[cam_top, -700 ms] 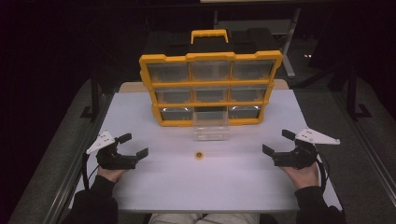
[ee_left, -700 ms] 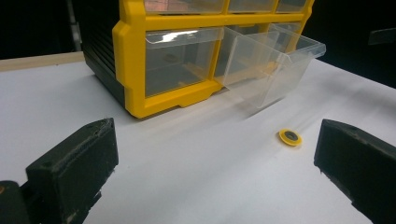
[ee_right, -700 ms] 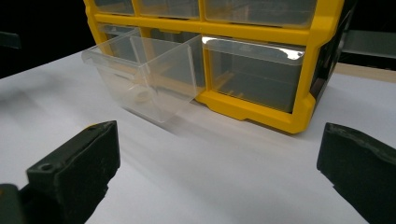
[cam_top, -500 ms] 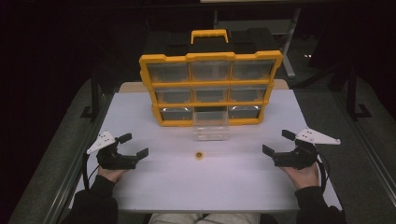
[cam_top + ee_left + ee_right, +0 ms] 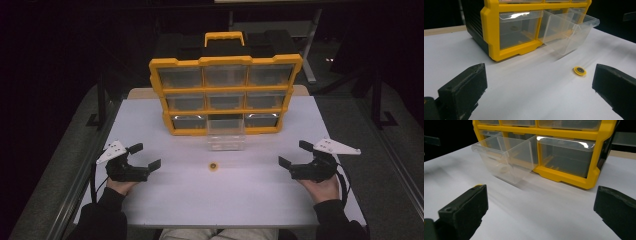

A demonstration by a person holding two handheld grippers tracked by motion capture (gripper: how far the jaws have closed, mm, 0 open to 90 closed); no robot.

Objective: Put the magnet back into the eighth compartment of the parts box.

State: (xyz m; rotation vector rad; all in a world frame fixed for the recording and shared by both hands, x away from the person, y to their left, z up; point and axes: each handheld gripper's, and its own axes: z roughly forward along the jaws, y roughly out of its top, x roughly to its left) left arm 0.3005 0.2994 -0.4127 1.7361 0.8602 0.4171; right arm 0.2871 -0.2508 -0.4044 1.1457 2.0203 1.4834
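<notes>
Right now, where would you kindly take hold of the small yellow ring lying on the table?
Probably from straight above, jaws across its outer edge: the yellow ring lies flat on the table, clear of the pulled-out drawer, so it offers no raised sides. The left gripper stands open.

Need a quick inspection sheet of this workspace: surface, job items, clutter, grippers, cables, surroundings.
Surface: white table, flat, evenly lit.
Job's things: yellow drawer organizer upright at the far side; clear drawer pulled out of its bottom middle slot; small yellow ring lying in front of that drawer.
Clutter: nothing seen.
Grippers: left gripper and right gripper both open, holding nothing, resting near the table's side edges.
Cables: black cable trails from the left gripper.
Surroundings: dark; metal frame parts beside the table.
</notes>
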